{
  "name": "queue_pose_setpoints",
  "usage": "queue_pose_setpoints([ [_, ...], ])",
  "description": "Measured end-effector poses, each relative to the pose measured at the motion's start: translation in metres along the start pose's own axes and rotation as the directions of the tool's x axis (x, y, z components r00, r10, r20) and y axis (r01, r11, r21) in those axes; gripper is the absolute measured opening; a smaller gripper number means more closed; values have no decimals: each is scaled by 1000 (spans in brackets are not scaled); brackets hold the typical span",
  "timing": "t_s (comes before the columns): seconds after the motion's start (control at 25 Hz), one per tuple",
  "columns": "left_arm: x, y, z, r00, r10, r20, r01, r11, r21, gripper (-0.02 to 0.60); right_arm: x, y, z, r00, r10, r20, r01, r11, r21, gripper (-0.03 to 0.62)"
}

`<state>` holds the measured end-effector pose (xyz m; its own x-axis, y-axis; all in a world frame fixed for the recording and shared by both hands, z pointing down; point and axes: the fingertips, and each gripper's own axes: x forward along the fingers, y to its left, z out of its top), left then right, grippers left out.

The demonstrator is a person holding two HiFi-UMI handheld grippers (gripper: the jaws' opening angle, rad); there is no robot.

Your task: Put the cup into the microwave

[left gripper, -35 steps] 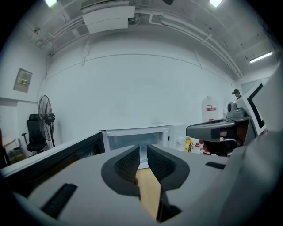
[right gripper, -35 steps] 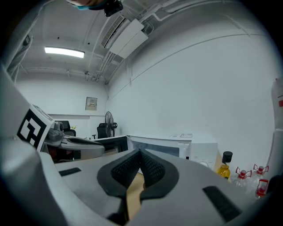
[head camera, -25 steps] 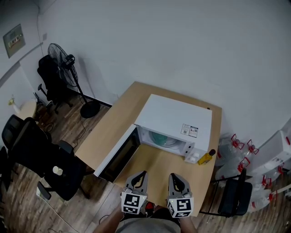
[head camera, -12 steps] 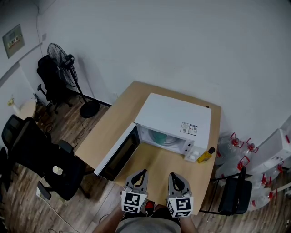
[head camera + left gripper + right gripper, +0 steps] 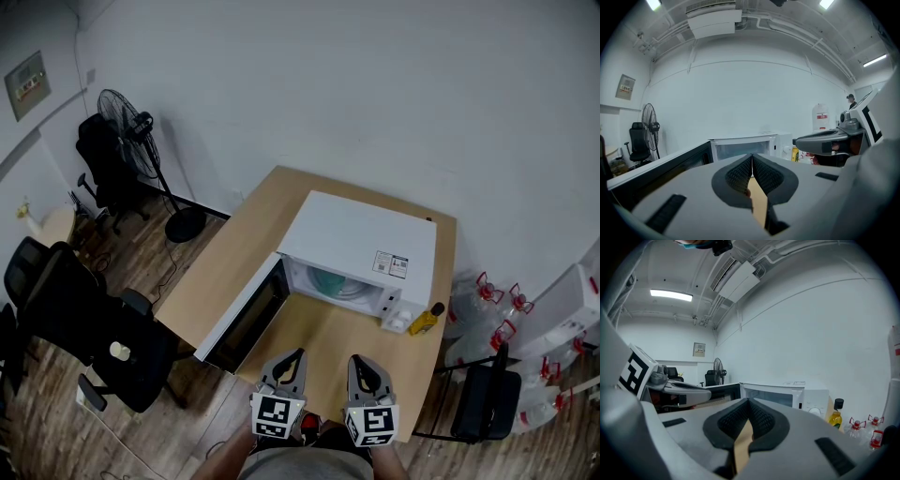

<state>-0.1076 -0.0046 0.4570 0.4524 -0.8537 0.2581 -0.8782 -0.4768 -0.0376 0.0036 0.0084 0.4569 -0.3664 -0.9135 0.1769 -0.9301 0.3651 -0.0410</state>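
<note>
A white microwave [image 5: 361, 239] stands on the wooden table [image 5: 323, 339] with its door [image 5: 246, 317] swung open to the left. Inside the cavity I see a pale green round thing [image 5: 330, 280]; whether it is the cup I cannot tell. My left gripper [image 5: 294, 357] and right gripper [image 5: 357, 361] hover side by side over the table's near edge, in front of the microwave, both pointing at it. In the left gripper view the left gripper [image 5: 752, 157] is shut with nothing between its pads. In the right gripper view the right gripper [image 5: 748, 402] is likewise shut and holds nothing.
A small yellow bottle [image 5: 425, 322] stands on the table beside the microwave's right front corner. A standing fan [image 5: 131, 122] and black office chairs [image 5: 75, 319] are on the floor at the left. Water jugs [image 5: 497, 309] and a dark chair [image 5: 483, 403] stand at the right.
</note>
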Motion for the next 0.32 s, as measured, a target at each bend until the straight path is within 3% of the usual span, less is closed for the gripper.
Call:
queue_pose_setpoints([
  [0.32,-1,0,-3,1000,-5,-4,5,1000,-1,25,0,2,-2,1000,-3,-5,3,1000,0,17],
])
